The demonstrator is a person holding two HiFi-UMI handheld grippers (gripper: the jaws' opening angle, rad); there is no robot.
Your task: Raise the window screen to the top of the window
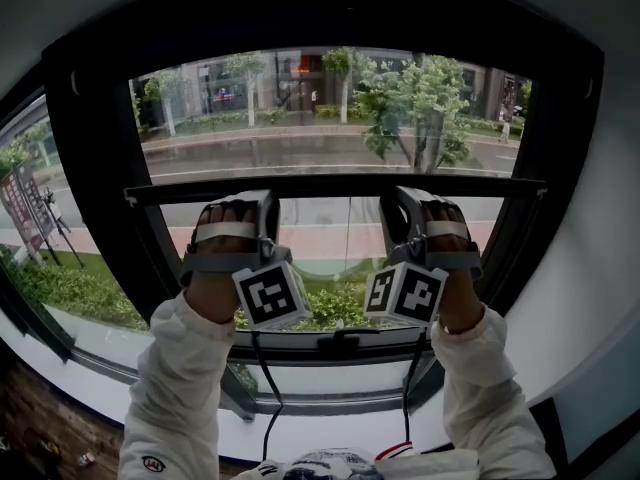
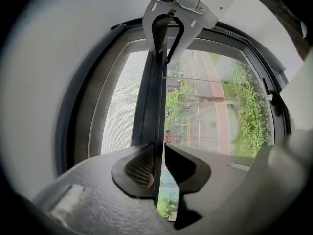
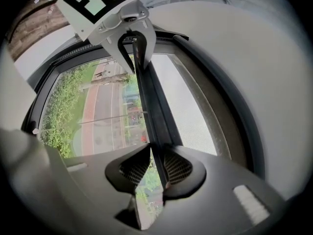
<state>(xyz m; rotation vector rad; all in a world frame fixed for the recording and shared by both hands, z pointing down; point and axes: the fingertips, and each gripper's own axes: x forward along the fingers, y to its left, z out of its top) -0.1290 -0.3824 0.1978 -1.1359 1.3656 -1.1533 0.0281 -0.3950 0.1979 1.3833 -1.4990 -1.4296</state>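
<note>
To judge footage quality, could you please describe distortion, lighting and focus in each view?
Head view: fisheye bows the frame, dark against bright daylight. Left gripper view: black vignette, left tool softer than the bar. Right gripper view: likewise, mesh evenly lit.

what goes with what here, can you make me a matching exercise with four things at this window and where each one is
Things:
1. left gripper
2. right gripper
3. mesh
4. handle

Places:
a. on the lower window frame, below the screen bar
b. shut on the screen bar's right part
c. above the screen bar
d. shut on the screen bar's left part

Pairs: 1-d, 2-b, 3-c, 4-a
</note>
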